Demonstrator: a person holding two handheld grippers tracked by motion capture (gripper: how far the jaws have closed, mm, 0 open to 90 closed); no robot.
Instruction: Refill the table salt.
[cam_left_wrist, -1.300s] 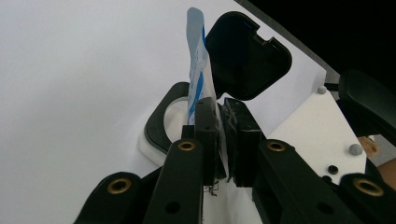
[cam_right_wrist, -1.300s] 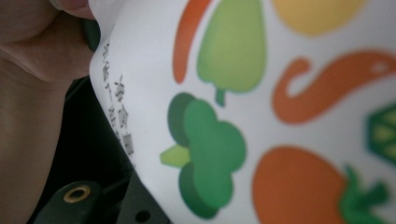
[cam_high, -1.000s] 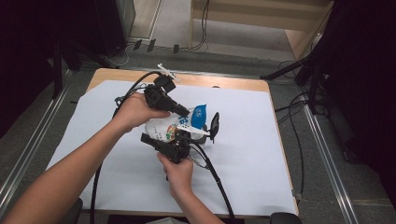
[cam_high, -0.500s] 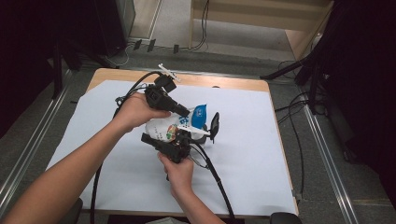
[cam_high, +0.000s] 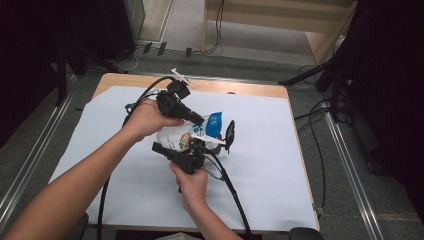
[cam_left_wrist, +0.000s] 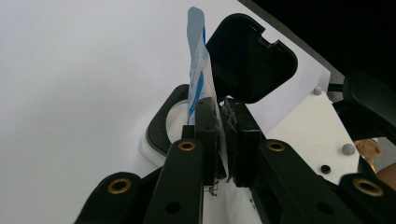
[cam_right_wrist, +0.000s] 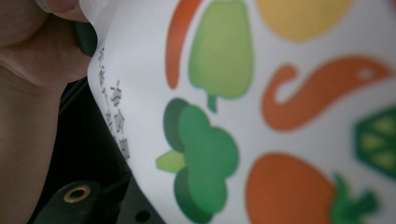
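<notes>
High view: a white pouch (cam_high: 176, 138) with blue print and vegetable pictures lies near the middle of the white sheet (cam_high: 100, 125) covering the table, between the two hands. The left gripper (cam_high: 199, 120) reaches across it from the far left; the right gripper (cam_high: 196, 150) sits just before it, and a black clip (cam_high: 230, 134) stands right of the pouch. Left gripper view: the jaws are pressed together on the pouch's thin blue-and-white edge (cam_left_wrist: 198, 79), the black clip (cam_left_wrist: 252, 56) just behind it. Right gripper view: the pouch's printed face (cam_right_wrist: 261, 116) lies close against the camera, a hand (cam_right_wrist: 28, 93) at left; I cannot tell how this gripper's jaws stand.
</notes>
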